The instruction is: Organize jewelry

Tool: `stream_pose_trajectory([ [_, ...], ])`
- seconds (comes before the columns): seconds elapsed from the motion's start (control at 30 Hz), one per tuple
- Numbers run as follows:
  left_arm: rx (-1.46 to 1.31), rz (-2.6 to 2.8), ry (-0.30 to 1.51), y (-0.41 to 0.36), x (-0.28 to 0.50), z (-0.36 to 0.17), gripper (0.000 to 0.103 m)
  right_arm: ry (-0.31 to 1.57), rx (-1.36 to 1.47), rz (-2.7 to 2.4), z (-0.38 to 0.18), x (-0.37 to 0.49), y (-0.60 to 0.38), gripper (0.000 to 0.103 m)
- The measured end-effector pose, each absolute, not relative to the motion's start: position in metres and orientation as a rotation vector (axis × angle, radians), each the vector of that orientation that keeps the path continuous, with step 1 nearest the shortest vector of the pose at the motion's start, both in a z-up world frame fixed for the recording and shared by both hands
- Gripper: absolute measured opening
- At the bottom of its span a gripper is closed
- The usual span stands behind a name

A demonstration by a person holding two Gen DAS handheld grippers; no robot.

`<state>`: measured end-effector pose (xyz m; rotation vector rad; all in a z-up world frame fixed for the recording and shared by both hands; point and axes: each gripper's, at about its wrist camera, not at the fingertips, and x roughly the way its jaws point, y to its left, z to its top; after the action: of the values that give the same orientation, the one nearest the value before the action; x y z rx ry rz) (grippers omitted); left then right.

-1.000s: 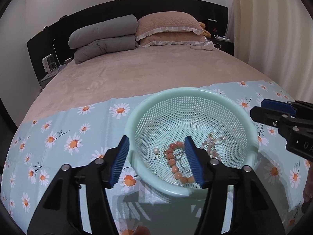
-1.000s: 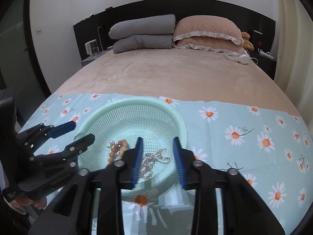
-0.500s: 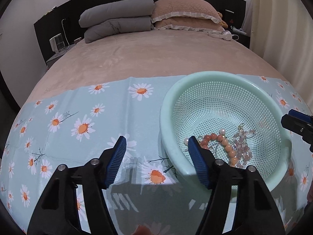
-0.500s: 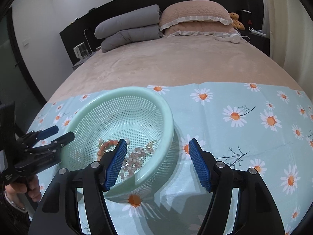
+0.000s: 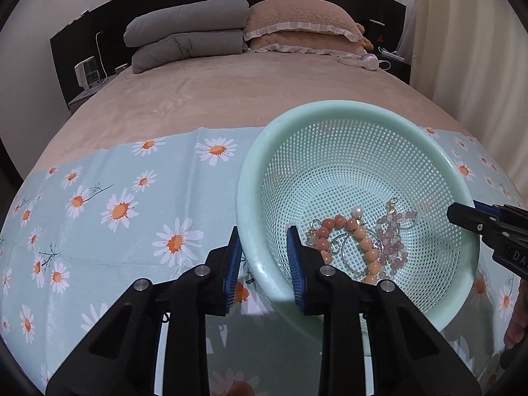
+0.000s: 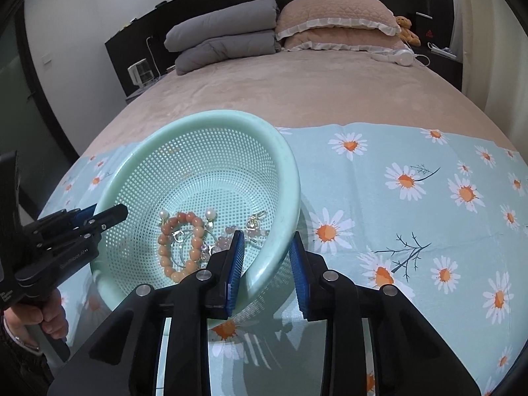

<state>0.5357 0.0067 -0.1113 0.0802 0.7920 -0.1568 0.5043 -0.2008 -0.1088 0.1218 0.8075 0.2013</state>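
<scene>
Left wrist view: left tool (image 5: 264, 257) is gripping basket (image 5: 330, 112) rim at 9 o'clock; right tool (image 6: 267, 259) is straddling it at 3 o'clock, narrow.

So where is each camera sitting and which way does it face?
Left wrist: on the left gripper, facing the bed's headboard; its fingers straddle the basket rim's left side; the right gripper shows at right.
Right wrist: on the right gripper, same heading; fingers straddle the right rim; left gripper and hand at left.
Shared: basket, bead bracelet, pillows.
</scene>
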Motion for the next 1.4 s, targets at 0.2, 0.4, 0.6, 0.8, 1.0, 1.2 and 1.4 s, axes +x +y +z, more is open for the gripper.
stream_pose_trajectory([
  [0.2,0.105,-0.159,0.819,0.009,0.509,-0.105,0.026,0.822,0.142,0.206,-0.1,0.476,-0.2,0.022],
  [0.4,0.139,-0.166,0.811,0.009,0.457,-0.08,0.026,0.829,0.151,0.203,-0.082,0.424,-0.201,0.022],
  [0.6,0.145,-0.172,0.824,0.011,0.387,-0.061,0.026,0.847,0.147,0.195,-0.065,0.354,-0.198,0.022],
  [0.8,0.128,-0.182,0.853,0.017,0.315,-0.068,0.026,0.9,0.136,0.188,-0.072,0.289,-0.193,0.022],
  [1.0,0.142,-0.189,0.874,0.017,0.275,-0.085,0.026,0.943,0.163,0.176,-0.093,0.252,-0.195,0.022],
  [1.2,0.14,-0.196,0.918,0.014,0.27,-0.11,0.026,0.977,0.195,0.17,-0.117,0.246,-0.2,0.022],
  [1.4,0.168,-0.207,0.892,0.01,0.272,-0.114,0.036,0.979,0.166,0.169,-0.125,0.251,-0.2,0.025],
])
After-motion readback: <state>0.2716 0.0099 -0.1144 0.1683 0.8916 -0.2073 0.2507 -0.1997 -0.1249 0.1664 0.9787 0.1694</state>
